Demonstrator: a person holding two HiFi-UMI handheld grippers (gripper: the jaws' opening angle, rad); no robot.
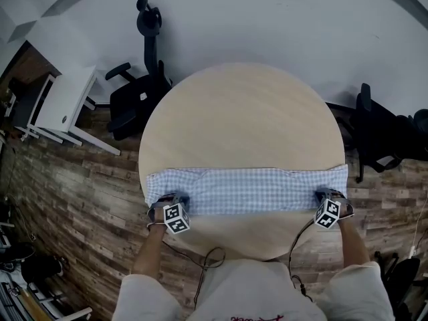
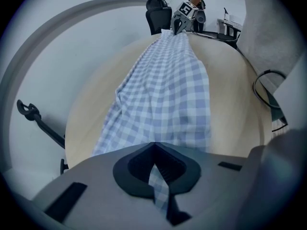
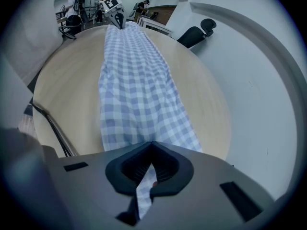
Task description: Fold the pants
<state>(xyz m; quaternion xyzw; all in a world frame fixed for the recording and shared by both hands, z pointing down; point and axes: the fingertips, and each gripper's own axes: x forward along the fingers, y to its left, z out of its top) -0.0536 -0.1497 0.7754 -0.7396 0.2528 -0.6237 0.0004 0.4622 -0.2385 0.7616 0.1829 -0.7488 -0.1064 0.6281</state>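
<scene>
The pants [image 1: 247, 189] are thin woven cotton in a pale blue-and-white gingham check. They lie as one long flat band straight across the near part of a round table [image 1: 241, 105], and their two ends reach the table's rim on either side. The cloth is smooth along the middle and shows soft puckers towards each end.

The left tool [image 1: 176, 200] is pressed together on the left end. In the left gripper view a narrow pleat of checked cloth is nipped between the dark ribbed pads of the left tool [image 2: 156, 170], and the pants [image 2: 168, 95] run away from it over the table [image 2: 232, 99]. The right tool [image 1: 326, 195] pinches the right end the same way. In its own view the right tool [image 3: 146, 174] has a strip of fabric squeezed in its closed jaws, and the pants [image 3: 134, 90] stretch towards the far left tool [image 3: 116, 17].

The tabletop is pale matt wood with a faint grain, and it is bare except for the pants. The floor [image 1: 60, 199] is rough brown planks. A black office chair [image 1: 137, 95] stands just beyond the table's far left edge, and a white desk [image 1: 63, 102] is further left. More dark chairs [image 1: 381, 129] crowd the right side. Thin black cables [image 1: 207, 259] hang below the near rim.
</scene>
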